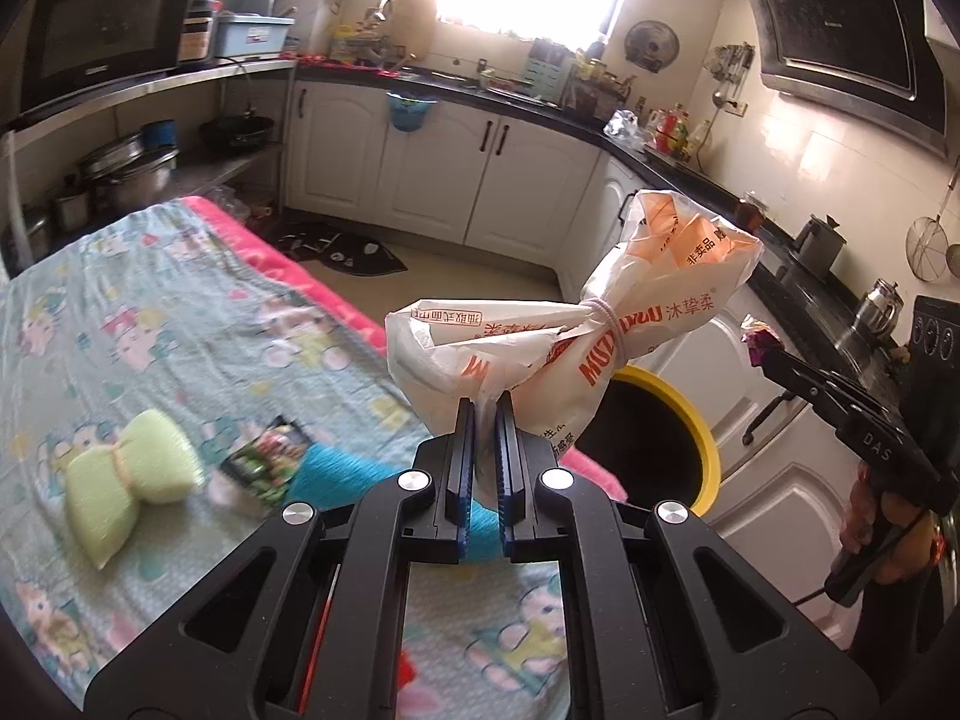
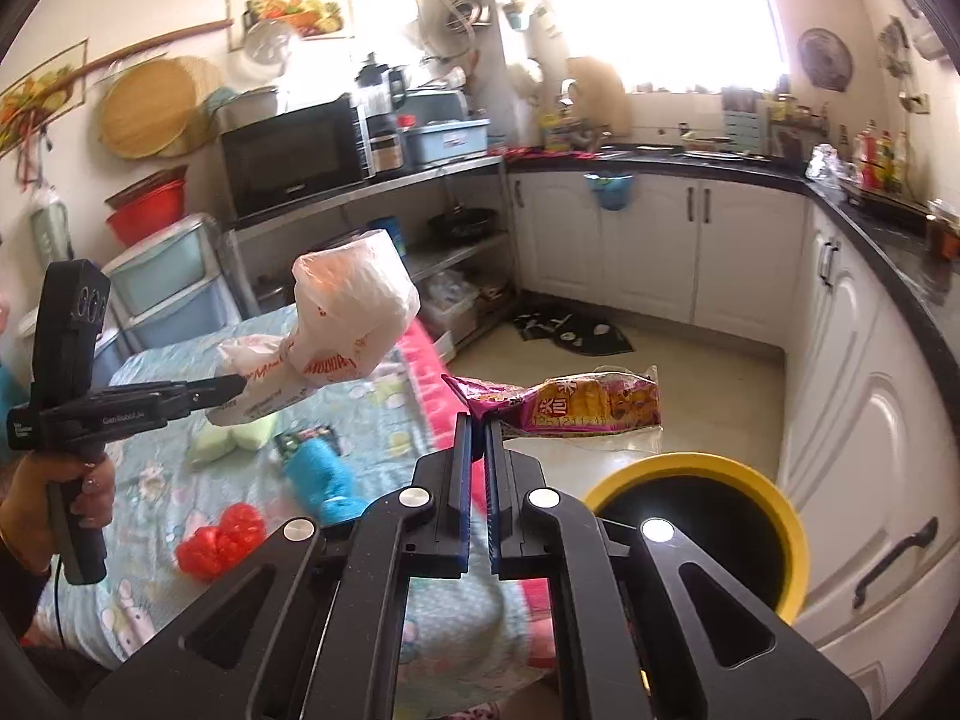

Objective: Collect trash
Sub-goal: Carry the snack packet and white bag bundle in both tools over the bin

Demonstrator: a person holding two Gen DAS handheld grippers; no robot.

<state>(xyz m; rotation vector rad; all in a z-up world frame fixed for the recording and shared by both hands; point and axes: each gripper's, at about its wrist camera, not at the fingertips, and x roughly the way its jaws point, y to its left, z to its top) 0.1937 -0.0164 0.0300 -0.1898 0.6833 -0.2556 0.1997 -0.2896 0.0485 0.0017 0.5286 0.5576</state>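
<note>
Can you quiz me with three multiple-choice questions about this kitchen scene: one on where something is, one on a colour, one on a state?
1. Where does the green sponge lie?
A. on the table
B. in the bin
C. on the floor

2. What colour is the bin's rim?
A. red
B. yellow
C. blue

3. What is the right gripper doing?
A. hanging open, empty
B. shut on a snack wrapper
C. shut on a sponge

Answers: 1 A, it rests on the patterned tablecloth. 2 B, a yellow ring edges the black bin. 3 B, the jaws pinch the purple snack wrapper by its end.
</note>
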